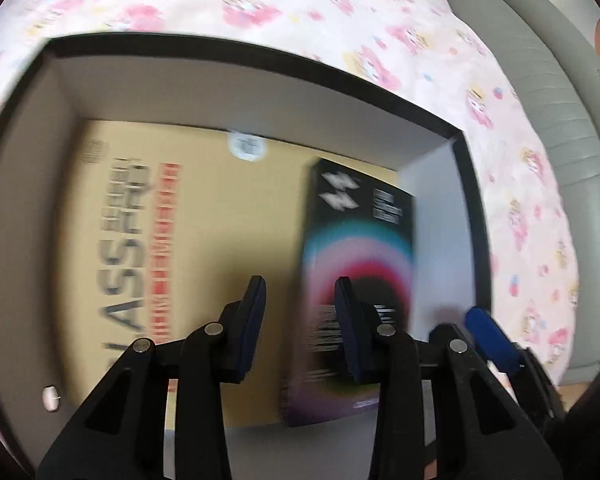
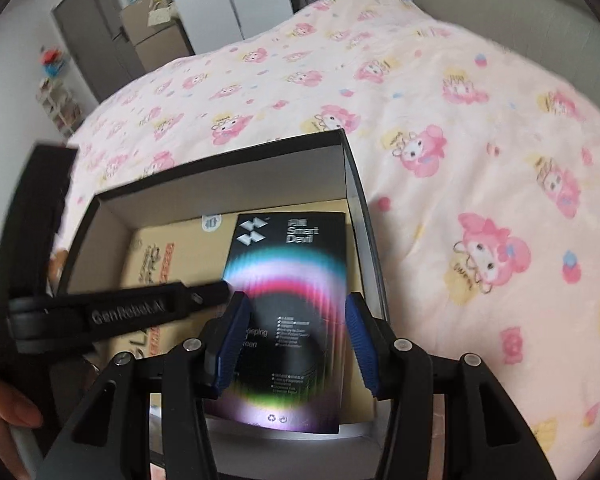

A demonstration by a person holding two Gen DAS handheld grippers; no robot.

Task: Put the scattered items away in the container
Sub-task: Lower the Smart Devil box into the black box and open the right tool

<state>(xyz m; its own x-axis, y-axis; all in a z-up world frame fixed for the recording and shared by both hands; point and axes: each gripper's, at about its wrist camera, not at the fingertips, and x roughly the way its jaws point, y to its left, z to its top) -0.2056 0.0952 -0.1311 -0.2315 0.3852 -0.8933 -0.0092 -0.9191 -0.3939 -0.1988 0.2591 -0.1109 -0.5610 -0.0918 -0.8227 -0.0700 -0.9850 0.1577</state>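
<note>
Black carton (image 2: 288, 312) with rainbow ring print lies flat inside the container (image 2: 352, 184), on top of a brown cardboard box (image 1: 204, 248), against the container's right wall. Right tool (image 2: 296, 344) hangs directly above the carton, fingers wide apart, one on either side of the carton's width; contact can't be confirmed, looks like it's holding nothing. Left tool (image 1: 300, 328) is over the container too, fingers open at medium width, carton's left edge showing under its right finger, brown box under the gap; empty. In the right wrist view the left tool's arm crosses in from the left over the brown box. Count: one black carton, one brown box, one container, two tools. Container is a black-rimmed open box sitting on a bed with a pink cartoon-print blanket (image 2: 460, 160). Part of a hand (image 2: 4, 412) shows at lower left.
</note>
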